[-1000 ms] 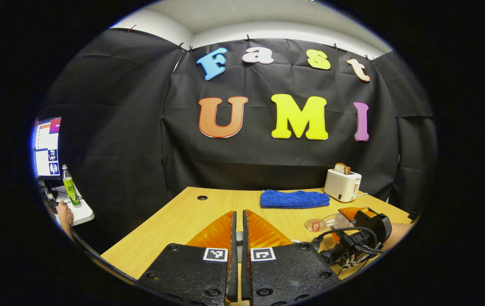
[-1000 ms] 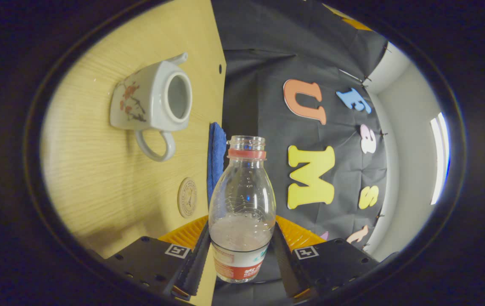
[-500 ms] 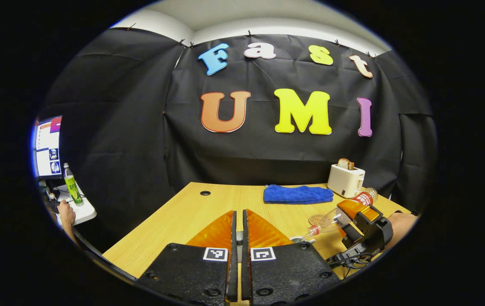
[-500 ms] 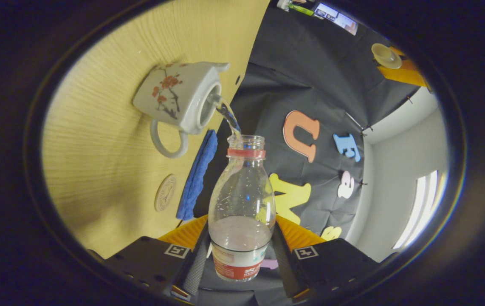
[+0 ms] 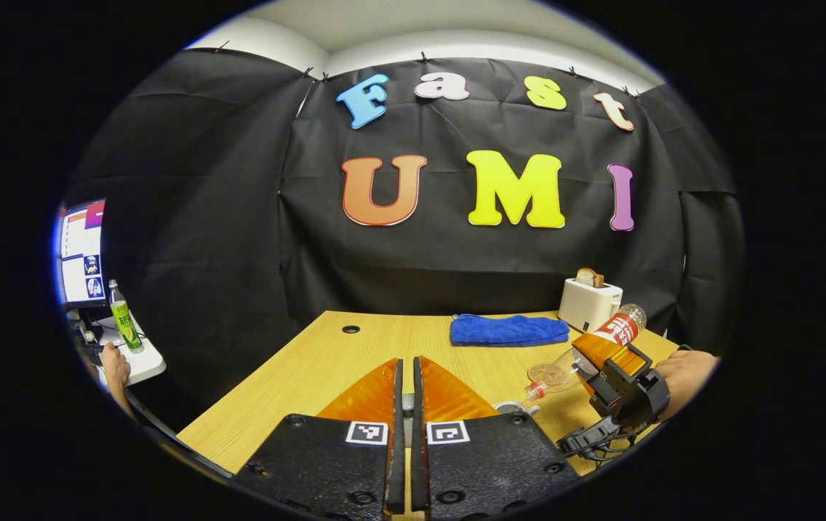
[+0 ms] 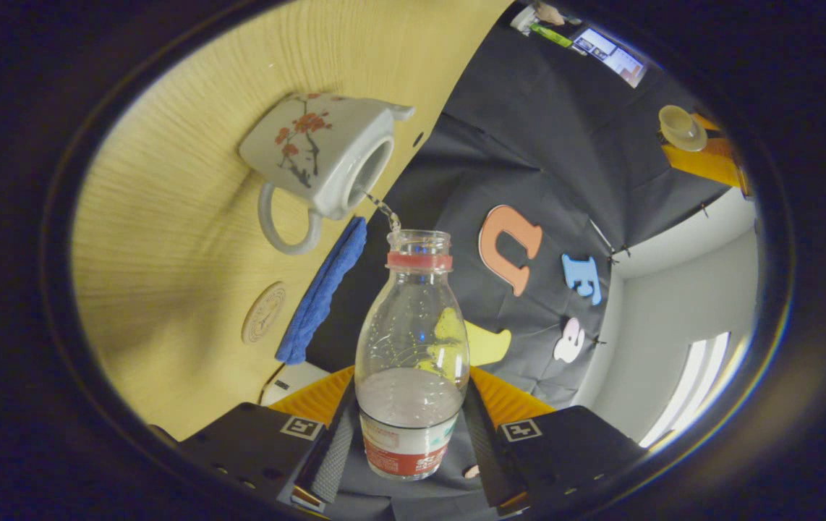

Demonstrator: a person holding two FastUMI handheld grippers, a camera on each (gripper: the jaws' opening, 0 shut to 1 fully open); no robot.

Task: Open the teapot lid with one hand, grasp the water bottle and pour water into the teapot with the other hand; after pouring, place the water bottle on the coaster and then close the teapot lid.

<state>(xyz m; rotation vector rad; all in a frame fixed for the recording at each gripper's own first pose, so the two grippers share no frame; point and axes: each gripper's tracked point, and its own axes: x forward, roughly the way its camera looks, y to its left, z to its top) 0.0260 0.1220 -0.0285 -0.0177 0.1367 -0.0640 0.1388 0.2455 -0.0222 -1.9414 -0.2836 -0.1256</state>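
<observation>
Now, left gripper view: the left gripper [image 5: 404,394] is up over the near worktop [image 5: 326,362], fingers drawn nearly together with only a slit between; what they pinch, if anything, is not visible from here. To the right, the right gripper [image 5: 605,362] holds the bottle [image 5: 612,334] tipped, mouth down toward the teapot, of which just a sliver shows past the left gripper's body. Coaster [image 5: 547,373] lies flat on the worktop just behind the bottle's neck. Cloth [image 5: 508,329] and toaster [image 5: 588,305] sit at the back edge.

Right gripper view: right gripper [image 6: 410,427] clamped on the bottle [image 6: 413,340], both fingers against its lower body near the label. A thin stream runs from the mouth into the open teapot [image 6: 315,148]. Some water is left in the bottle. Lid [image 6: 680,126] is up off the pot at the left gripper. Coaster [image 6: 263,312] near the cloth [image 6: 320,293], apart from the pot.

Judgement: pour in progress. To do it well, keep the mouth over the middle of the opening, tilt slowly so the stream stays thin, and hold the lid clear. Level the bottle before carrying it to the coaster.
</observation>
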